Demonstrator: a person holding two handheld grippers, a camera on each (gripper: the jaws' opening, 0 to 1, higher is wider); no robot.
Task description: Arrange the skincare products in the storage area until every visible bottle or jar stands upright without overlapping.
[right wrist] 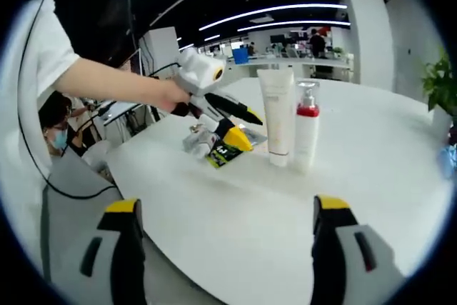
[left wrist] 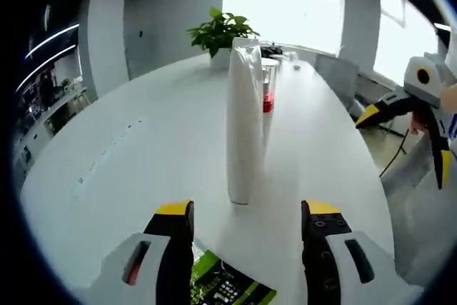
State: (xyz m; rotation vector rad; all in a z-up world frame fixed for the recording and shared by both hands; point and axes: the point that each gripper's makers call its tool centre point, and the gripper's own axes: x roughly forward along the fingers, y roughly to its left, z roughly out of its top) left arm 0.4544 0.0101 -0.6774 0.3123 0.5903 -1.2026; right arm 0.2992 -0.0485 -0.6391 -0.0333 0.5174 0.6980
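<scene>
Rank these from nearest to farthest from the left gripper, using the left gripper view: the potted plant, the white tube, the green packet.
1. Green packet: on the table between the left gripper's fingers.
2. White tube: upright just ahead, centre of the table.
3. Potted plant: at the table's far end, behind the tube.

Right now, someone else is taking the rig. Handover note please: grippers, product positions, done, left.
Left gripper: open, holding nothing, low over the white table, just short of the white tube.
Right gripper: open, holding nothing, back at the table edge.
Products: white tube and pump bottle with a red collar stand upright close side by side; from the left gripper view the bottle is mostly hidden behind the tube.
Green-and-black packet lies flat under the left gripper.
Done: both containers upright.
Left: confirm they are not touching; the packet probably needs placing.
</scene>
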